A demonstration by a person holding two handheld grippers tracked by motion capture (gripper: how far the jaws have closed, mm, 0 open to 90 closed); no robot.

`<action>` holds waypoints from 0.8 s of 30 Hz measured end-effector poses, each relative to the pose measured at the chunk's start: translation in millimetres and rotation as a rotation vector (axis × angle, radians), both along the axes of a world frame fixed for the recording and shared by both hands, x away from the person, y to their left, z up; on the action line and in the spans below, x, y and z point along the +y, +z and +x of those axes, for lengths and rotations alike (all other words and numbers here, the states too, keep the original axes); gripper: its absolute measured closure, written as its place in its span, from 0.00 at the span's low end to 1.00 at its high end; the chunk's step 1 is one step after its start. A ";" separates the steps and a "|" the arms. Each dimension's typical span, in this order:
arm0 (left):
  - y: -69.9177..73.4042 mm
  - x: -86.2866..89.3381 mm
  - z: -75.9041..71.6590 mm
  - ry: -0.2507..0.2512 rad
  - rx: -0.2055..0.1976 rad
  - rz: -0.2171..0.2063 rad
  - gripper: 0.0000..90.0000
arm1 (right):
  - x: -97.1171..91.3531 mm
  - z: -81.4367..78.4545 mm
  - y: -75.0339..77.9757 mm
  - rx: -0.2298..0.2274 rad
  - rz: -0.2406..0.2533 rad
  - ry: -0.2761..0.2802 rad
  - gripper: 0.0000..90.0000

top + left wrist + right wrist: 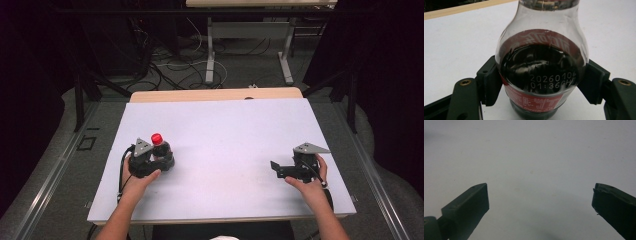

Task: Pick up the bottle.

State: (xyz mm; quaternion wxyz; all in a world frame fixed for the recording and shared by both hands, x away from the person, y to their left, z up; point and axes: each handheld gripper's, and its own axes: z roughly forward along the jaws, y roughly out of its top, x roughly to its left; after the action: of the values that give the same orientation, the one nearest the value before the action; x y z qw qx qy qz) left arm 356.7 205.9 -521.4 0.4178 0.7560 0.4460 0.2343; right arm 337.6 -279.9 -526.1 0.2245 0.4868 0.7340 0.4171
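Between left gripper (541, 82) jaws: bottle (541, 57) upright | pads seemingly pressing it

Red-capped bottle (161, 150) (dark cola, red label) on white table (225, 130).

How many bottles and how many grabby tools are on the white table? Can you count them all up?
Bottles: 1, the cola bottle with a red cap
Tools: 2, the left tool clamped on the bottle and the right tool open over the table
Total: 3
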 end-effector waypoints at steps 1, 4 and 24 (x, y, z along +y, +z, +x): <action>0.0 -0.1 0.0 0.001 0.001 0.000 0.33 | 0.1 -0.5 0.2 0.004 0.006 0.001 0.01; 0.3 -0.1 0.1 0.001 0.000 0.002 0.33 | -1.0 -0.7 1.1 0.000 0.005 0.000 0.01; 12.9 -7.8 -8.6 -0.036 0.008 -0.005 0.34 | 2.1 -0.7 0.9 -0.005 0.001 0.013 0.02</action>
State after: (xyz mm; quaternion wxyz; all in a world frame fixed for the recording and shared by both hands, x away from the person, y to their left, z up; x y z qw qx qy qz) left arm 348.1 198.1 -508.6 0.4221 0.7638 0.4347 0.2225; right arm 337.0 -277.8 -525.2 0.2235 0.4808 0.7365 0.4201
